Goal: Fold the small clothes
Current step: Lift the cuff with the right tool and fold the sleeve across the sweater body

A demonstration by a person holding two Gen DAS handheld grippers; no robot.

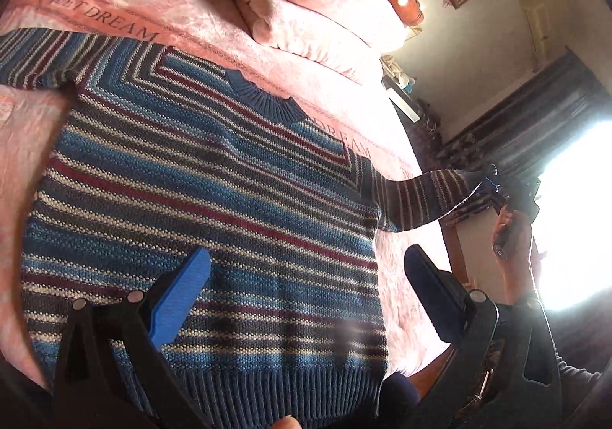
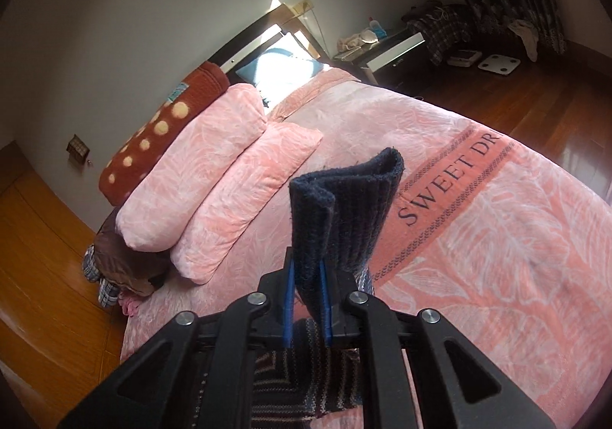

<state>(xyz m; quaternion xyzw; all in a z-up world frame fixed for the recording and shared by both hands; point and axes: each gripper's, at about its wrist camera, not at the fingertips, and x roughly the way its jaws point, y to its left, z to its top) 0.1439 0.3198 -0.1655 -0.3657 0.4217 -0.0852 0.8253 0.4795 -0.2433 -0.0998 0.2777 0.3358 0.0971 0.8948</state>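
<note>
Sweater [image 1: 214,176], striped and knitted, lies spread flat on the pink blanket [image 1: 397,264] of the bed, directly in front of the left gripper [image 1: 306,276]. Its body is not yet folded, and the neck opening points away from the tool. One sleeve lies stretched out flat at the far left of the left gripper. So the folding is, I think, only at its beginning: the first sleeve fold is in hand, and the second sleeve and the body fold are left to do.

The other sleeve [image 1: 428,195] is lifted off the bed to the right of the left gripper, and its dark cuff [image 2: 344,207] is pinched between the closed jaws of the right gripper [image 2: 308,299]; the cuff stands up just ahead of the fingers [image 2: 287,306]. A hand [image 1: 512,238] holds this tool.

The left gripper is spread wide and holds nothing. It hovers over the lower part of the sweater, near the ribbed hem [image 1: 267,387]; whether one finger touches the knit, I cannot tell.
</note>
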